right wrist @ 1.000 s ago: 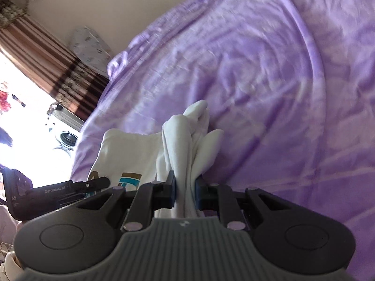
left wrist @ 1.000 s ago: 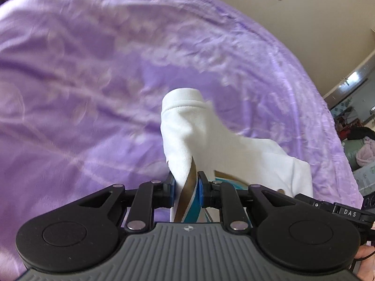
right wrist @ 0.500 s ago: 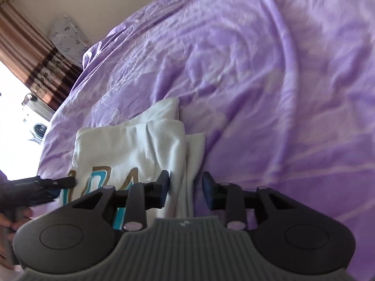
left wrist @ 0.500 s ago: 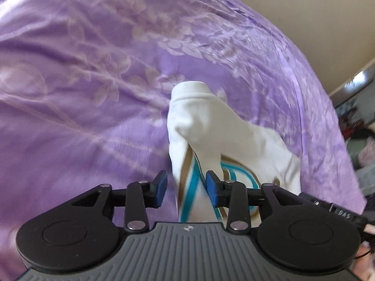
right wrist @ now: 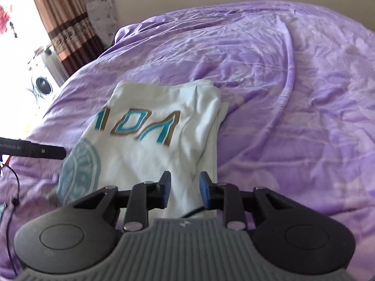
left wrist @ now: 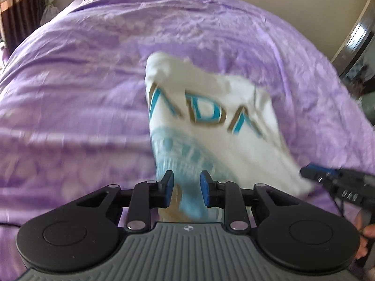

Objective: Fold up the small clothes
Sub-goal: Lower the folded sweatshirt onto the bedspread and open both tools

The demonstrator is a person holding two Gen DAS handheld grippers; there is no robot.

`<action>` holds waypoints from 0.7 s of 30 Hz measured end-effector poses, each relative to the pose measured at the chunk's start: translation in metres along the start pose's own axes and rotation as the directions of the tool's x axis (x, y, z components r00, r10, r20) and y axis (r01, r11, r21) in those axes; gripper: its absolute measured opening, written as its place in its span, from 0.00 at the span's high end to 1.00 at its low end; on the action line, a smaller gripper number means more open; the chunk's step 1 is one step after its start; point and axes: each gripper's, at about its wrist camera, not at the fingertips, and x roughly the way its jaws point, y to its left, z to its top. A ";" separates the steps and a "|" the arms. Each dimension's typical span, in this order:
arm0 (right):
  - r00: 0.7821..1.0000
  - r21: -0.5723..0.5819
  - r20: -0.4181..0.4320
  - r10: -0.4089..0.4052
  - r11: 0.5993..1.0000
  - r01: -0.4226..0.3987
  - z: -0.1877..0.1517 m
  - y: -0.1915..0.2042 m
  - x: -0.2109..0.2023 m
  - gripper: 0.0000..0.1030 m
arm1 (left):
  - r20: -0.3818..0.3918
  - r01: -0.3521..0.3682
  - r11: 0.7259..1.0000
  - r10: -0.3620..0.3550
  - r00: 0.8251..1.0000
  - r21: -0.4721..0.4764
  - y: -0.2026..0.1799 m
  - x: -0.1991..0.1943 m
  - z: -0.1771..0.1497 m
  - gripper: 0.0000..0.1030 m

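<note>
The white cotton T-shirt with teal lettering (right wrist: pixel 150 140) lies folded on the purple floral bedspread (right wrist: pixel 293 117). Left claw (left wrist: pixel 185 185) and right claw (right wrist: pixel 184 187) are both released, gripping nothing. Recommended: lift clear vertically so no layer snags.

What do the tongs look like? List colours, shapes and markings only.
Left tongs and right tongs match: black linkage arms with silver rivets, blue pads, round black side discs, and a ribbed grey body with a small logo. White lettering marks the side.
</note>
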 end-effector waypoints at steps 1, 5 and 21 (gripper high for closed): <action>1.000 -0.003 0.000 -0.001 1.000 0.001 -0.004 0.000 -0.003 0.78 | -0.020 -0.009 1.000 0.009 1.000 -0.002 0.000 0.003 -0.007 0.73; 0.999 0.012 -0.024 0.020 1.000 -0.020 -0.023 -0.001 -0.006 0.77 | -0.034 -0.048 0.999 0.048 0.998 0.000 0.002 0.015 -0.026 0.72; 0.990 -0.033 -0.142 -0.013 0.999 0.008 -0.055 -0.006 0.044 0.78 | -0.069 -0.123 0.989 0.128 0.989 0.079 -0.004 0.050 -0.044 0.71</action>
